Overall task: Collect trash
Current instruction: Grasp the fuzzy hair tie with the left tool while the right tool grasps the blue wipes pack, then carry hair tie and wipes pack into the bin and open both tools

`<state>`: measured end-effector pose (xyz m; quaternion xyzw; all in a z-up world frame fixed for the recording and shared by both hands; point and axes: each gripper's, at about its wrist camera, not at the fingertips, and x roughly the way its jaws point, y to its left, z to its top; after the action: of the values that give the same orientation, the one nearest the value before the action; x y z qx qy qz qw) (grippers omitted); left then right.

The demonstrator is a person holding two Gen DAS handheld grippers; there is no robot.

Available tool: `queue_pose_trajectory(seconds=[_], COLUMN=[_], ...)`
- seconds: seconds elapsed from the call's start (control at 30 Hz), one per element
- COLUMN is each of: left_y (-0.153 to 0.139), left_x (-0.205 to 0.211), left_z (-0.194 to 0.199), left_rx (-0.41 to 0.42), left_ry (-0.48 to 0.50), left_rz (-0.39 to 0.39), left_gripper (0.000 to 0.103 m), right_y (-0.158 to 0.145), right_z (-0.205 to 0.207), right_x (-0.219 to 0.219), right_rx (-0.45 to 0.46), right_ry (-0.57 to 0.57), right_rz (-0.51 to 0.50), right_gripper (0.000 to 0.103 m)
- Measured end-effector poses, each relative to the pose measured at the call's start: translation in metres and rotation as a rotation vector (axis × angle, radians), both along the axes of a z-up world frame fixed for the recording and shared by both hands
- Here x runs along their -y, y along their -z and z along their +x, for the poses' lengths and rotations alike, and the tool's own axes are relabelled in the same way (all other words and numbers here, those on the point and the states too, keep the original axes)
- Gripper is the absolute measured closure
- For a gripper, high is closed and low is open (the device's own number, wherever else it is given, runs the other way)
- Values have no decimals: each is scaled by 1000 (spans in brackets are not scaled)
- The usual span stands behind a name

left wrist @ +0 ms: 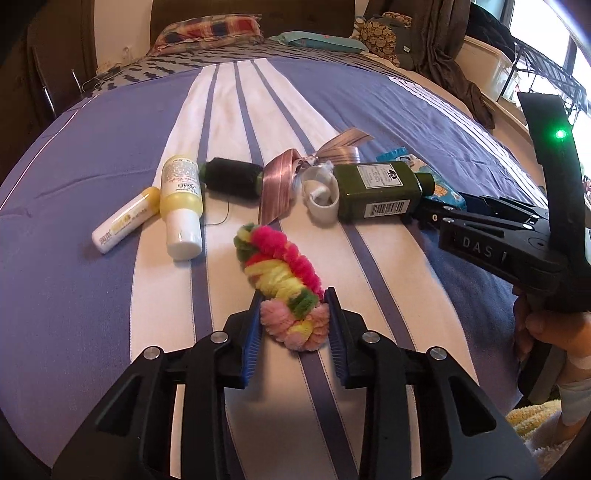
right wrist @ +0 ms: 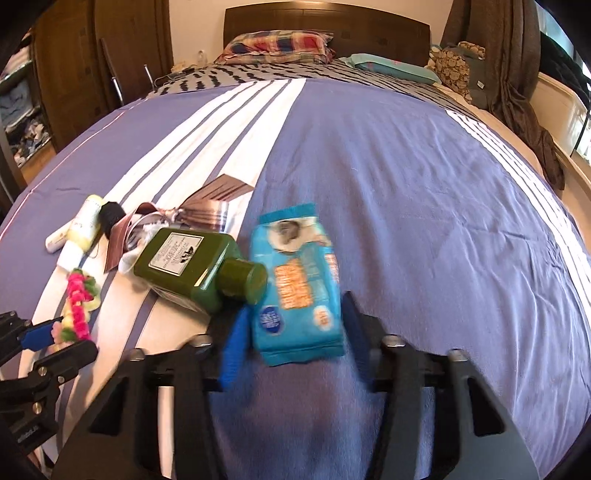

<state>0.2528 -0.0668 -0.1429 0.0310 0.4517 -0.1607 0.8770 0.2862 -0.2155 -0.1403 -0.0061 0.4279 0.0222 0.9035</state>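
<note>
A wide bed (left wrist: 110,155) is carrying everything here, under a violet cover with white stripes running toward a dark wooden headboard (right wrist: 325,18). A plaid pillow (left wrist: 210,29) and a teal pillow (right wrist: 391,66) are lying at the head, a brown curtain (right wrist: 517,74) is hanging at the right beside a bright window, and a wooden wardrobe (right wrist: 66,66) is standing at the left.

The left claw (left wrist: 293,306) is resting low on the cover with its blue pads closing against the near end of a braided yarn bundle (left wrist: 280,266) in pink, yellow and green. Beyond it are lying a small white tube (left wrist: 123,221), a yellow lotion bottle (left wrist: 183,206), a black thread spool (left wrist: 232,177), a pinkish ribbon (left wrist: 284,177), a white cap (left wrist: 321,195) and a dark green bottle (left wrist: 380,188).

The right claw (right wrist: 295,332) is reaching over the violet part of the cover, its fingers standing apart on either side of a blue snack wrapper (right wrist: 295,280), which is lying flat just beside the green bottle's cap; whether the pads are touching it, I cannot tell, as the view is blurred.
</note>
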Motion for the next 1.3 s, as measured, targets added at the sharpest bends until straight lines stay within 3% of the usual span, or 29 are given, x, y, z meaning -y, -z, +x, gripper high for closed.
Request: queue_pose_trajectory(seconds=[0.4, 0.63, 0.93, 1.13, 1.3], left_y=[-21, -56, -98, -96, -76], left_x=[-17, -25, -36, -42, -40], left_z=[-33, -88, -160, -198, -226], left_rx=[39, 126, 232, 249, 225], left_ry=[3, 12, 44, 56, 82], left_rz=[-28, -24, -79, -81, -85], left_gripper=[73, 73, 73, 73, 73], right_y=[-25, -60, -101, -107, -87], right_z=[-53, -120, -202, -250, -280], right_x=[26, 21, 2, -13, -22], right_rx=[72, 161, 264, 288, 259], right_ry=[57, 11, -52, -91, -117], right_rz=[27, 62, 92, 109, 161], right_gripper=[61, 61, 61, 61, 61])
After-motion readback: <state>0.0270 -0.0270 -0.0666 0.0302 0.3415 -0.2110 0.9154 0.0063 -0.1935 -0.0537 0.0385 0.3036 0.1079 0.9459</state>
